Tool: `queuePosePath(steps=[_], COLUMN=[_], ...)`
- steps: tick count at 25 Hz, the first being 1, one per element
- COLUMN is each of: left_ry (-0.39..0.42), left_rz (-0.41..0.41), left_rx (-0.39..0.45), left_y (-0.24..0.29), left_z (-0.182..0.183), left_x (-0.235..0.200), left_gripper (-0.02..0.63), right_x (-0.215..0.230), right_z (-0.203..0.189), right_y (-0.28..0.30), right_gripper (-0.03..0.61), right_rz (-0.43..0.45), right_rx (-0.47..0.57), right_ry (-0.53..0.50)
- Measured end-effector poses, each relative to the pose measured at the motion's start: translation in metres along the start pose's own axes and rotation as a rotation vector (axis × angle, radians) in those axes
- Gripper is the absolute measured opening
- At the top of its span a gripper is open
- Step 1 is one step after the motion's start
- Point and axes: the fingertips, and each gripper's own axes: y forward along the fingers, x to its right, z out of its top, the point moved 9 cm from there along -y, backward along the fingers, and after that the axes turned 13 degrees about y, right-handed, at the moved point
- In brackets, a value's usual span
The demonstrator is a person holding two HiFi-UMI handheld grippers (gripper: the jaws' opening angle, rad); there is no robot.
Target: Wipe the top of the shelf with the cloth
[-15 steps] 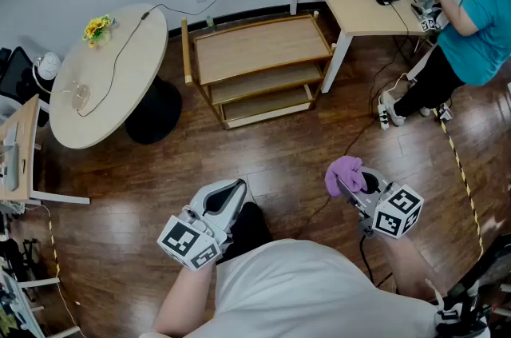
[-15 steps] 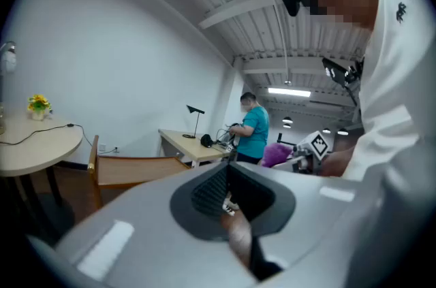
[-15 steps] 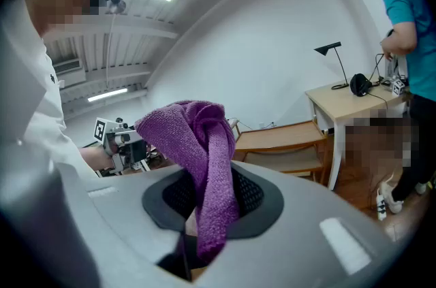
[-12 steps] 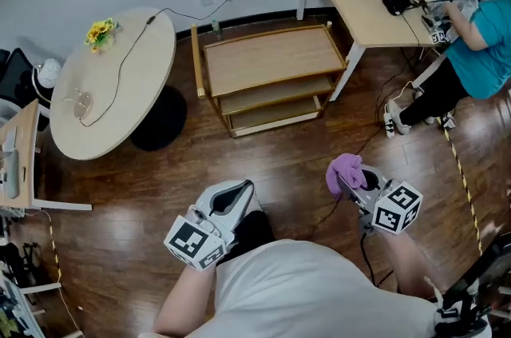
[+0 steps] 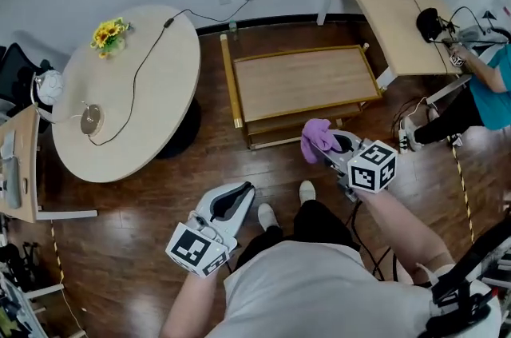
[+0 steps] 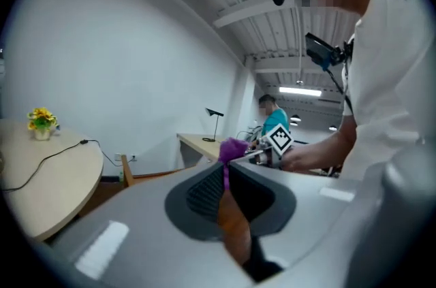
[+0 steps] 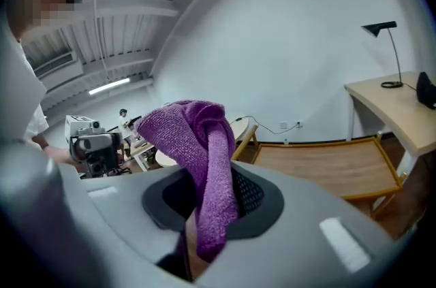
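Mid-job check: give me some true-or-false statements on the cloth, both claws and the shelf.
1. The right claw grips the purple cloth. True.
2. The cloth is already pressed on the shelf top. False: it is held up in front of the shelf, clear of the top.
3. The left claw holds a second cloth. False: nothing is between its jaws.
4. Yellow flowers stand on the round table. True.
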Motion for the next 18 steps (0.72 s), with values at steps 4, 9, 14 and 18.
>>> queuePosePath(steps=[4,9,14,18], left_ry=[-0.040,-0.066,-0.097,-0.115], left_rz=[0.059,0.113,0.135,0.140], left_rx=[-0.012,-0.038,-0.081,-0.110], left_y=[-0.004,0.025,0.067,0.107], left_z=[0.003,0.001,0.011,0.017], left_x=[-0.045,-0.087,-0.123,-0.152], left_gripper=[0.021,0.023,0.023,0.023], right_x=[0.012,0.056,0.105,0.144], right_z=[0.036,0.063,0.072,0.074], right_y=[0.092,0.198,0.305,0.376], right_gripper=[0.081,0.081,0.081,0.080], right_rz=[0.042,0.079,0.097,0.080], right_rx=[-0.053,-0.130,-0.235,-0.301], right_ry=[-0.004,-0.002,0.037,0.049])
